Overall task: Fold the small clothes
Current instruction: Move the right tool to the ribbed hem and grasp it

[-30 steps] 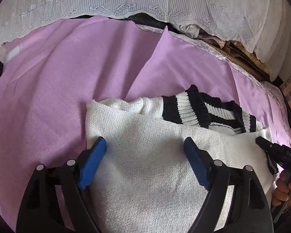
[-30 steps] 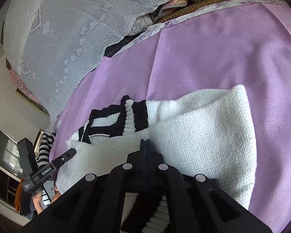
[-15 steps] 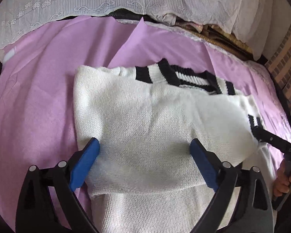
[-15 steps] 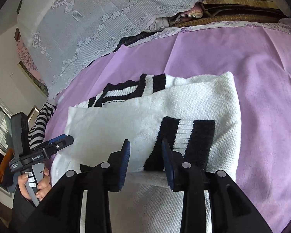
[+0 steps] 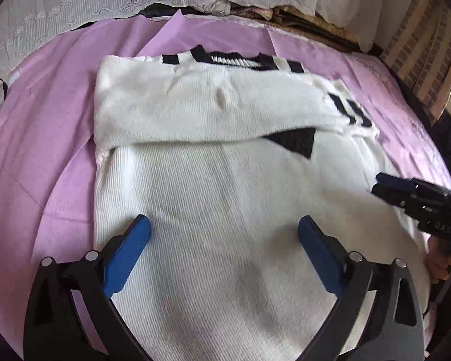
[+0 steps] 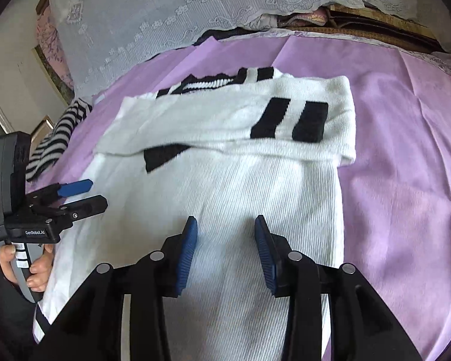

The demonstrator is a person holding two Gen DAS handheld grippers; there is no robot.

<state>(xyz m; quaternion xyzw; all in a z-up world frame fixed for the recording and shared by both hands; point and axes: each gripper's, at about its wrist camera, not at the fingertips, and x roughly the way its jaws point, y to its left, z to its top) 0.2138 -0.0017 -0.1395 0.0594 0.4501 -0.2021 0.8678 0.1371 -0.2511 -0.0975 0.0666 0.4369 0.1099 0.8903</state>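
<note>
A white knit sweater [image 5: 225,186] with black bands lies flat on the lilac sheet [image 5: 45,126] of a bed, its body ribbed and running toward the cameras. Both sleeves are folded across the chest of the sweater: the upper sleeve [image 6: 225,120] lies crosswise over it, and its cuff [image 6: 291,120], marked with two black stripes, rests near the sweater's right edge in the right wrist view. A black wedge of knit [image 5: 294,141] shows just below the folded sleeve's lower edge. The striped neckband [image 5: 231,57] sits at the far end of the sweater, toward a white lace cloth [image 6: 195,15] that hangs beyond the sheet. The left tool [image 5: 224,249] hovers over the lower body of the sweater with its blue pads [image 5: 126,255] spread wide and opening a little more; only flat knit shows between them, and they pinch nothing. The right tool [image 6: 225,246] is over the same lower part of the sweater, its ribbed blue pads [image 6: 186,255] moderately apart and opening, with nothing gripped between them. Seen from the right wrist, a hand [image 6: 36,267] grips the left tool's handle at the sweater's left edge. A black-and-white striped garment [image 6: 54,138] lies on the sheet beyond the sweater's left side.
</note>
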